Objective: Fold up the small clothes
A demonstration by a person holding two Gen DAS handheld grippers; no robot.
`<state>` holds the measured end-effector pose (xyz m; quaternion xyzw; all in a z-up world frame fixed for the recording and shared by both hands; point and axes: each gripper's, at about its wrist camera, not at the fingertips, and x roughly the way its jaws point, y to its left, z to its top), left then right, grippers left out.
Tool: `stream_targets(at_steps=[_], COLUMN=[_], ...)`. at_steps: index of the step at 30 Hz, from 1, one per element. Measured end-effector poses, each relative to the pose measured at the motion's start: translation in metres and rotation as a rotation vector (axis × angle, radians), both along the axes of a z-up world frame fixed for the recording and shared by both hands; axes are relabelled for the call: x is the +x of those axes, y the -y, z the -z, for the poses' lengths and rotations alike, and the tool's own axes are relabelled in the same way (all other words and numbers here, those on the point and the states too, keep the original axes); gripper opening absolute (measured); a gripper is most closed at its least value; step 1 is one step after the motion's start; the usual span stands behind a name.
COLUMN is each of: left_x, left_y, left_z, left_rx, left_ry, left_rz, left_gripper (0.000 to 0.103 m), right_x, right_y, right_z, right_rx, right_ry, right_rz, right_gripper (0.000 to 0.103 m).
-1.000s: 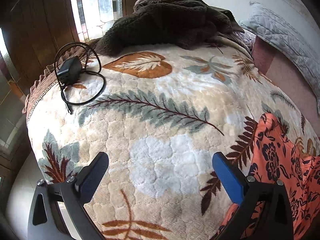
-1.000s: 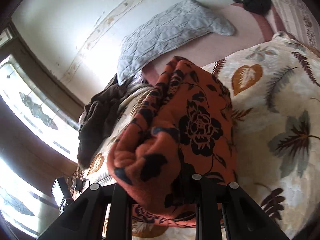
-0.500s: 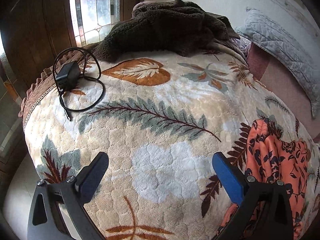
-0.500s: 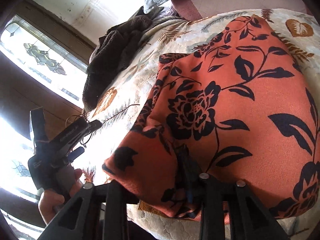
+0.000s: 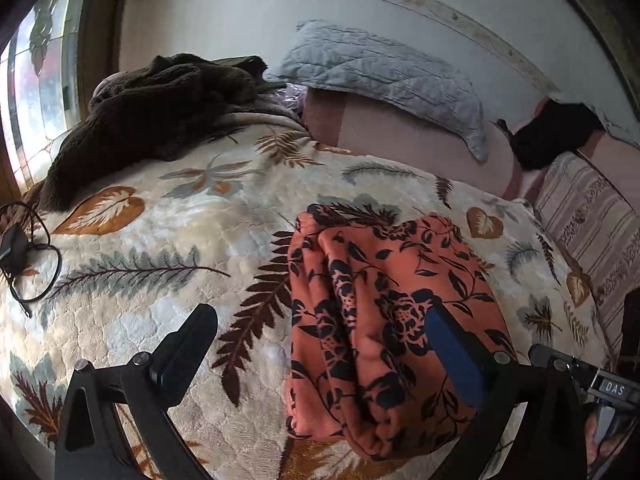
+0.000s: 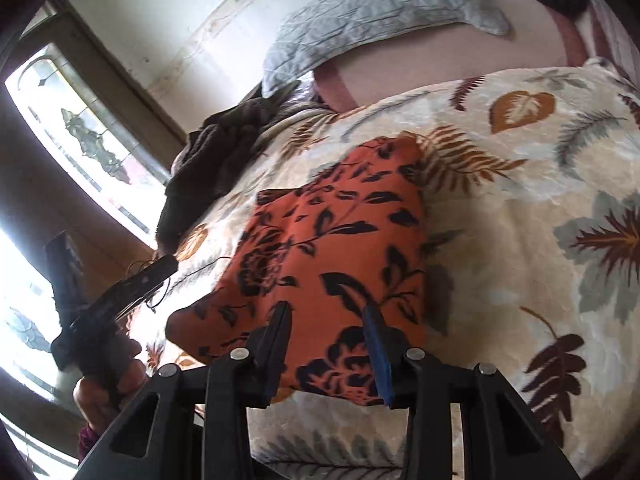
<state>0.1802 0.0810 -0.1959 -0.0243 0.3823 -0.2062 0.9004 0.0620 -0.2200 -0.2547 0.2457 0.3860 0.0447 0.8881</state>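
1. The folded orange floral garment (image 5: 384,320) lies flat on the leaf-patterned blanket (image 5: 192,216), a compact bundle with several stacked fold edges showing along its left side in the left wrist view.
2. In the right wrist view the same garment (image 6: 336,248) sits as a neat rectangle, its near edge just ahead of the right gripper (image 6: 328,332).
3. The right gripper's jaws have just been closing a little after widening, and they now stand apart with a clear gap; the garment's near edge shows between and beyond the fingers, but the pads do not press on it.
4. The left gripper (image 5: 320,344) has its jaws wide apart and grips nothing; its right finger overlaps the garment in the view, while its left finger is over bare blanket.
5. A hand (image 6: 108,384) holds the left gripper's black body at the left edge of the right wrist view.
6. A dark brown fleecy garment (image 5: 160,104) is heaped at the far side of the blanket, near the stained-glass window (image 5: 40,92).
7. A black charger with its coiled cable (image 5: 20,256) lies at the blanket's left edge.
8. A grey quilted pillow (image 5: 384,76) leans against the wall behind, well apart from the orange garment.
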Motion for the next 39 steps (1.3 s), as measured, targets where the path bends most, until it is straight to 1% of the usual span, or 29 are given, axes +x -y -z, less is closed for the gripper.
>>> stream_targets(at_steps=[2,3,6,7,8,9,11,12,13,14,17,19,21,22,25,27,29,31,32,34,36,37,39], left_x=[-0.005,-0.005,0.003,0.005,0.008,0.010,0.014,0.018,0.022,0.028,0.040,0.039,0.036,0.036,0.041,0.046,0.047,0.047,0.046,0.042,0.033,0.029,0.025], left_y=[0.017,0.026,0.039,0.039,0.039,0.036,0.032,0.031,0.030,0.030,0.032,0.036,0.041,0.042,0.039,0.038,0.039,0.038,0.036,0.027,0.016,0.009,-0.002], left_z=[0.007,0.013,0.041,0.047,0.050,0.050,0.049,0.050,0.051,0.053,0.061,0.063,0.064,0.064,0.066,0.068,0.069,0.068,0.066,0.059,0.049,0.043,0.035], left_rx=[0.081,0.140,0.361,0.400,0.405,0.392,0.390,0.398,0.398,0.394,0.392,0.425,0.461,0.466,0.445,0.433,0.429,0.428,0.417,0.376,0.327,0.306,0.262], left_ry=[0.003,-0.003,-0.030,-0.038,-0.044,-0.043,-0.029,-0.025,-0.027,-0.037,-0.063,-0.030,0.012,0.019,0.011,0.001,-0.002,-0.009,-0.018,-0.036,-0.031,-0.021,-0.012], left_rz=[0.028,0.030,-0.026,-0.037,-0.043,-0.049,-0.068,-0.079,-0.086,-0.095,-0.111,-0.106,-0.099,-0.099,-0.110,-0.124,-0.135,-0.145,-0.150,-0.156,-0.159,-0.161,-0.165], left_gripper=[0.103,0.103,0.103,0.103,0.103,0.103,0.103,0.100,0.094,0.091,0.091,0.091,0.092,0.092,0.093,0.094,0.095,0.096,0.096,0.095,0.095,0.095,0.095], right_x=[0.005,0.007,0.011,0.013,0.015,0.017,0.023,0.027,0.031,0.035,0.042,0.041,0.037,0.034,0.023,0.016,0.018,0.025,0.025,0.024,0.025,0.025,0.029], right_y=[0.005,0.003,-0.006,-0.006,-0.008,-0.007,-0.007,-0.007,-0.007,-0.006,-0.004,-0.002,0.002,0.004,0.001,-0.007,-0.018,-0.027,-0.028,-0.028,-0.027,-0.024,-0.014], right_z=[0.010,0.017,0.027,0.029,0.032,0.036,0.041,0.044,0.048,0.051,0.054,0.052,0.043,0.038,0.021,0.016,0.026,0.046,0.051,0.049,0.039,0.033,0.019], right_rx=[0.002,0.000,-0.005,0.015,0.042,0.076,0.111,0.128,0.147,0.163,0.189,0.197,0.192,0.188,0.133,0.095,0.064,0.054,0.059,0.060,0.044,0.045,0.065], right_ry=[-0.037,-0.059,-0.063,-0.064,-0.066,-0.070,-0.075,-0.076,-0.075,-0.072,-0.066,-0.075,-0.078,-0.073,-0.046,-0.042,-0.090,-0.154,-0.147,-0.147,-0.163,-0.156,-0.108], right_rz=[0.009,0.006,-0.005,-0.007,-0.008,-0.009,-0.007,-0.010,-0.013,-0.013,-0.011,-0.020,-0.035,-0.040,-0.068,-0.098,-0.125,-0.139,-0.142,-0.139,-0.155,-0.159,-0.143], right_gripper=[0.039,0.039,0.039,0.039,0.040,0.040,0.040,0.040,0.040,0.040,0.040,0.040,0.040,0.040,0.039,0.039,0.039,0.040,0.040,0.040,0.039,0.040,0.041])
